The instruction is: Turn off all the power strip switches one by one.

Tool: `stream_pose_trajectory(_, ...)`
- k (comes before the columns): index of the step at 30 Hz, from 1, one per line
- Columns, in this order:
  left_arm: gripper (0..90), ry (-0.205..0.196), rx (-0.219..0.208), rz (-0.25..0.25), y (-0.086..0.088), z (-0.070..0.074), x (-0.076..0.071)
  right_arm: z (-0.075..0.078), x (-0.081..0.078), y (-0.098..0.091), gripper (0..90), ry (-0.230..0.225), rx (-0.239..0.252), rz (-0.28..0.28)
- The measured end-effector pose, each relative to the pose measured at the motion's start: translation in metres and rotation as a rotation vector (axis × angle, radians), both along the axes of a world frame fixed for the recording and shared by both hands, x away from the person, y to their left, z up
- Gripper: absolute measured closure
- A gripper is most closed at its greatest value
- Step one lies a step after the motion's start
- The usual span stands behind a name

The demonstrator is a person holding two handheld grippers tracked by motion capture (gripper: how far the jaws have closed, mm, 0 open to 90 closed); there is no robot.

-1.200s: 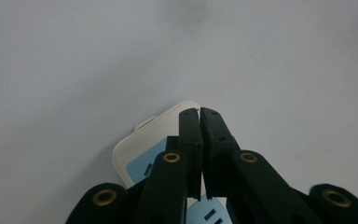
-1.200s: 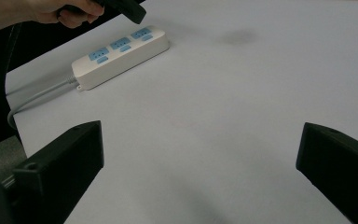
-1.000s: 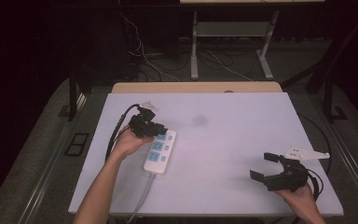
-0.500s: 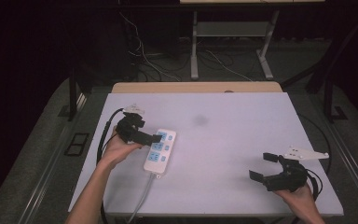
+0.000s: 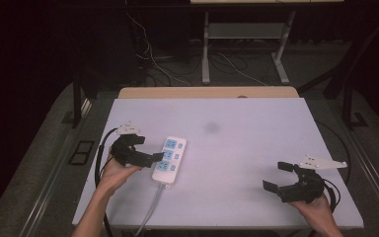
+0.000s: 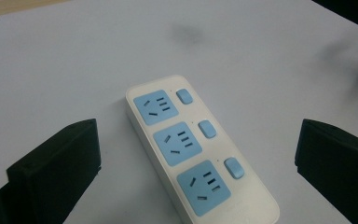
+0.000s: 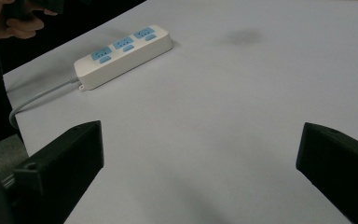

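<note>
A white plastic power strip with blue sockets [image 5: 169, 160] lies flat on the pale bench [image 5: 246, 148], free of the left gripper [image 5: 154, 157], whose jaws gape empty beside it, while the right gripper [image 5: 276, 177] waits apart, jaws likewise open.

The power strip [image 6: 200, 154] runs off the bottom edge in the left gripper view, and its cord [image 5: 150, 212] drops out of sight past the table edge.

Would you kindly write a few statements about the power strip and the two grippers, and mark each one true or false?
1. The power strip has three blue sockets. True.
2. A plug sits in one socket. False: all sockets are empty.
3. The left gripper is clamped on the strip. False: its jaws stand open beside it.
4. The right gripper is open, far from the strip. True.
5. The strip's cable runs toward the table's near edge. True.
</note>
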State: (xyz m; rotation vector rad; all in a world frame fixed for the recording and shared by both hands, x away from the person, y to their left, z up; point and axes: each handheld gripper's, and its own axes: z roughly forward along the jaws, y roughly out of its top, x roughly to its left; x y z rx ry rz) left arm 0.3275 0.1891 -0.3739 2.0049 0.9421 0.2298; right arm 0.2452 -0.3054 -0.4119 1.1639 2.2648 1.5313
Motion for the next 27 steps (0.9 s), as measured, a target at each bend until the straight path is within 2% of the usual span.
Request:
stream_pose_trajectory(13, 0.0, -0.042, -0.098, 0.033, 0.005, -0.019, -0.038, 0.0, 0.0, 0.001, 0.5, -0.002, -0.002, 0.001)
stream_pose_trajectory(21, 0.0, -0.056, -0.111, 0.018, 0.0, -0.029, -0.059, 0.0, 0.0, 0.002, 0.4, 0.001, -0.001, 0.0)
stream_pose_trajectory(27, 0.0, -0.054, -0.106, -0.016, -0.007, -0.036, -0.07, 0.0, 0.0, 0.001, 0.4, 0.002, 0.0, 0.0)
